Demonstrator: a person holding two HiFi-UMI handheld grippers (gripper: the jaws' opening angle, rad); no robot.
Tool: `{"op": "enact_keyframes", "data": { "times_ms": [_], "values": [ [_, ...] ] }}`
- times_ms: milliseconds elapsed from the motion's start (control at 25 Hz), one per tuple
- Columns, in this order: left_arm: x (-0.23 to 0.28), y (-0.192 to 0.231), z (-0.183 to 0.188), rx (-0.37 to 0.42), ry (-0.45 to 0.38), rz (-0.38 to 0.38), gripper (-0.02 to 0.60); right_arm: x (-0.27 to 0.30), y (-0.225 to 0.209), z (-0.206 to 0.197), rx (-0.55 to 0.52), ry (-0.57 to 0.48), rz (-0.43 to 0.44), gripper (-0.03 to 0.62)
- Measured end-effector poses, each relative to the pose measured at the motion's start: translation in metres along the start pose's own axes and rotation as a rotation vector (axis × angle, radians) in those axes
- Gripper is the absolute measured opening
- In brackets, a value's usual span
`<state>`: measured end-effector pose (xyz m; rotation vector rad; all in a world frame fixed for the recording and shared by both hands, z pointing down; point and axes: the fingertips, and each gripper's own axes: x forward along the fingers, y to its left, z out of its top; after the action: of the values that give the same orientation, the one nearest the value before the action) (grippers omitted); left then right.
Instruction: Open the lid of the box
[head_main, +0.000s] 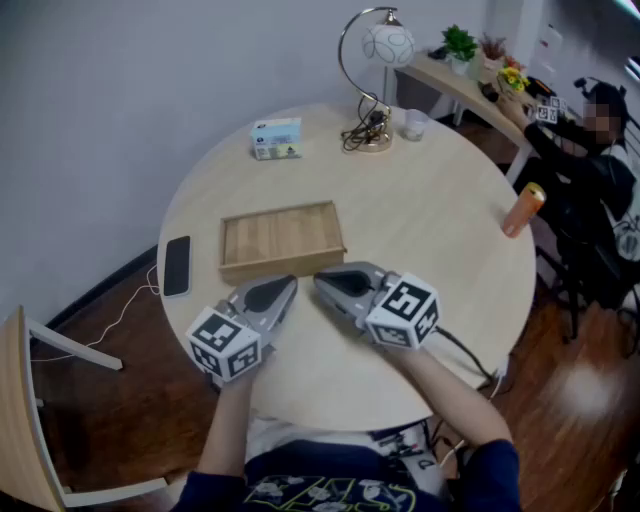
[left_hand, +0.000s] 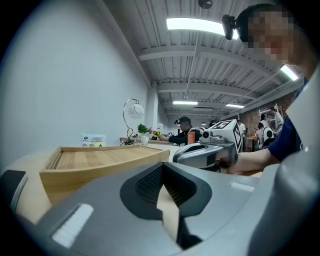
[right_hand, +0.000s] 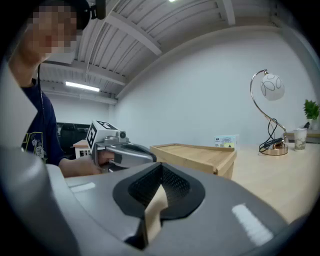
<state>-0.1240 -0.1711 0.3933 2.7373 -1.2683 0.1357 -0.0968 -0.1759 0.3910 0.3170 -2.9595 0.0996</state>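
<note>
I see the left claw (head_main: 280, 289) and the right claw (head_main: 327, 281) low over the near part of the round counter (head_main: 430, 230), each with its jaws pressed together on nothing, tips close to one another. The wooden box (head_main: 282, 238) lies flat just beyond those tips with its lid down; I cannot tell whether either tip touches it. A black phone (head_main: 176, 265) lies beside its left end

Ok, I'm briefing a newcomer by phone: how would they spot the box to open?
Start at the round pale table. On its left half, just right of a black phone, lies the wooden box. It is flat and rectangular with a raised rim, the only wooden thing on top.
</note>
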Motion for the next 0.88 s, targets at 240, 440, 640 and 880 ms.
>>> {"op": "enact_keyframes", "data": {
  "times_ms": [240, 440, 640, 880],
  "values": [
    [-0.077, 0.074, 0.069, -0.007, -0.130, 0.357, 0.003, -0.042, -0.024, 0.037, -0.007, -0.169, -0.253, 0.000],
    [-0.071, 0.152, 0.032, -0.199, 0.085, 0.424, 0.098, -0.035, -0.077, 0.043, 0.195, -0.130, -0.336, 0.325],
    [-0.070, 0.168, 0.015, -0.400, 0.010, 0.433, 0.026, -0.002, -0.111, 0.010, 0.562, -0.073, -0.359, 0.265],
    [-0.072, 0.166, 0.014, -0.343, 0.032, 0.478, 0.029, 0.006, -0.117, -0.003, 0.698, -0.077, -0.353, 0.210]
  ]
}}
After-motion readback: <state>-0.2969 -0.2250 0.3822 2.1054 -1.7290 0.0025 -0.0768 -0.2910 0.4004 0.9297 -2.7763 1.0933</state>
